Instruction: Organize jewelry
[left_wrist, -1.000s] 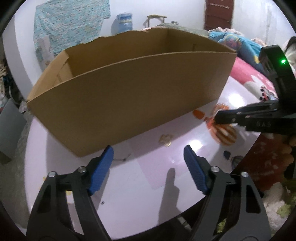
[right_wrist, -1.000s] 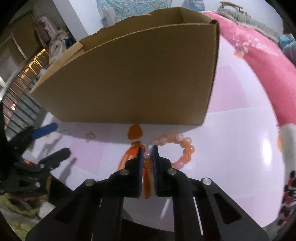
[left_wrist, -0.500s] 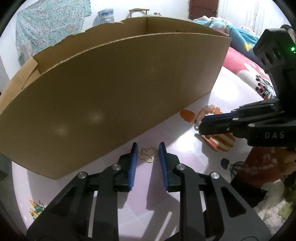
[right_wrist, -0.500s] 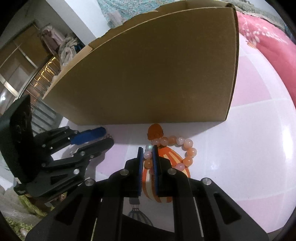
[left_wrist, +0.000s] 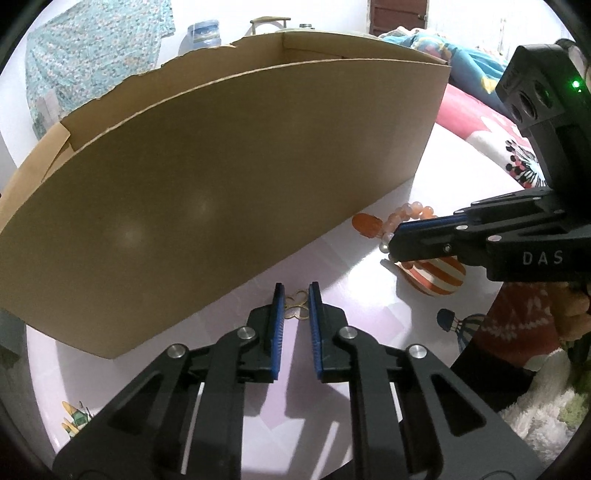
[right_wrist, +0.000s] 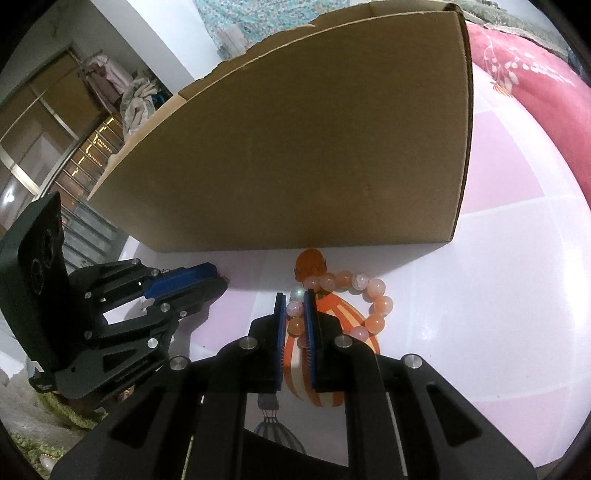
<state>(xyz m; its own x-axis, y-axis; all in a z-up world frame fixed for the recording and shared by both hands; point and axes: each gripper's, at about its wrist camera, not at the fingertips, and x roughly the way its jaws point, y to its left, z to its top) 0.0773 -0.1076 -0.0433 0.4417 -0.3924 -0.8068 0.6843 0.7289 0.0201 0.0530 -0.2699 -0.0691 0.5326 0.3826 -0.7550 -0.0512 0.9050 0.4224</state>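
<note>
1. An open cardboard box (left_wrist: 229, 177) stands on the table (left_wrist: 354, 295), filling the back of both views.
2. The right gripper (right_wrist: 294, 308) is clamped on the orange bead bracelet (right_wrist: 373, 295), which lies just before the box.
3. The left gripper (left_wrist: 296, 301) is closing, jaws narrow, around a small gold butterfly-shaped trinket (left_wrist: 297, 309) on the table near the box wall.
</note>
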